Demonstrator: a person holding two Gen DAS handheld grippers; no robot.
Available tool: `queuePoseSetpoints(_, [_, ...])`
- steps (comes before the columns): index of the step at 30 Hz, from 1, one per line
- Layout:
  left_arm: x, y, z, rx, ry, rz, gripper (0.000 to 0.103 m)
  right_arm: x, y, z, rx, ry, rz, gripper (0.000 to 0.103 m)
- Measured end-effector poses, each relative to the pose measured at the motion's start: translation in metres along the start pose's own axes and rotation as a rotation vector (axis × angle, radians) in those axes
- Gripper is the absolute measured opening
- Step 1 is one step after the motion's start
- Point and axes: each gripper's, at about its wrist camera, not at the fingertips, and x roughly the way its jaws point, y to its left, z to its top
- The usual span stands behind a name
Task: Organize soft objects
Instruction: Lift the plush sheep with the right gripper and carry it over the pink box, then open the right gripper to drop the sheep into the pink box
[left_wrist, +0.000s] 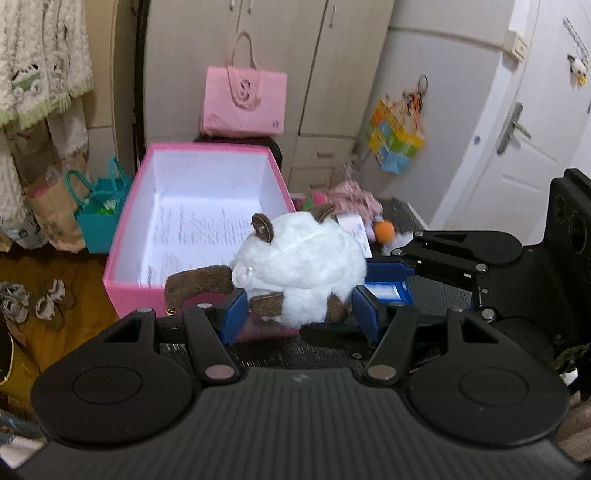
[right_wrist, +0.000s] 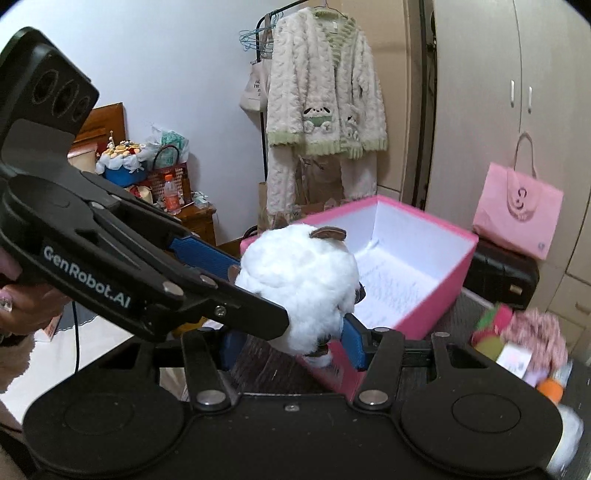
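Note:
A white fluffy plush toy (left_wrist: 303, 269) with brown ears and tail sits between the blue pads of my left gripper (left_wrist: 301, 315), which is shut on it, near the front corner of an open pink box (left_wrist: 129, 254) with a white inside. In the right wrist view the same plush (right_wrist: 299, 280) is also between the blue pads of my right gripper (right_wrist: 291, 347), which is closed on its lower part. The left gripper's body (right_wrist: 110, 266) reaches in from the left there. The pink box (right_wrist: 436, 295) lies just behind the plush.
More soft toys, pink, green and orange (right_wrist: 524, 339), lie on the dark table at the right. A pink tote bag (left_wrist: 243, 99) stands on a black case behind the box. A teal bag (left_wrist: 99, 210) and clothes hang at the left. A white door (left_wrist: 517, 129) is at the right.

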Motion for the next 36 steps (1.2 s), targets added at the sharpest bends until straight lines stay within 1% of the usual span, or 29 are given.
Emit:
queuePoseSetpoints(5, [0.015, 0.027, 0.028, -0.024, -0.009, -0.006, 0.06, 0.023, -0.004, 0.026, -0.031, -0.012, -0.009, 0.06])
queuePoseSetpoints(9, [0.04, 0.057, 0.046, -0.082, 0.018, -0.007, 0.06, 0.061, -0.016, 0.041, 0.014, 0.021, 0.032, 0.06])
queuePoseSetpoints(12, [0.068, 0.082, 0.055, -0.133, 0.082, -0.019, 0.06, 0.089, -0.031, 0.046, 0.051, 0.078, 0.07, 0.06])
queuePoseSetpoints(15, [0.095, 0.102, 0.058, -0.182, 0.151, -0.023, 0.06, 0.116, -0.044, 0.048, 0.059, 0.137, 0.093, 0.06])
queuePoseSetpoints(19, [0.122, 0.121, 0.056, -0.232, 0.22, -0.03, 0.06, 0.148, -0.056, 0.05, 0.064, 0.21, 0.111, 0.059])
queuePoseSetpoints(22, [0.131, 0.125, 0.053, -0.231, 0.238, -0.027, 0.06, 0.159, -0.058, 0.047, 0.039, 0.241, 0.116, 0.059])
queuePoseSetpoints(24, [0.129, 0.123, 0.049, -0.223, 0.233, -0.031, 0.06, 0.16, -0.058, 0.047, 0.026, 0.261, 0.127, 0.059])
queuePoseSetpoints(27, [0.127, 0.122, 0.049, -0.198, 0.226, -0.027, 0.06, 0.158, -0.055, 0.047, -0.017, 0.265, 0.142, 0.06])
queuePoseSetpoints(32, [0.128, 0.113, 0.046, -0.124, 0.215, 0.026, 0.06, 0.169, -0.059, 0.043, -0.019, 0.305, 0.159, 0.059])
queuePoseSetpoints(36, [0.119, 0.11, 0.047, -0.075, 0.201, 0.047, 0.064, 0.166, -0.062, 0.038, -0.033, 0.302, 0.141, 0.06])
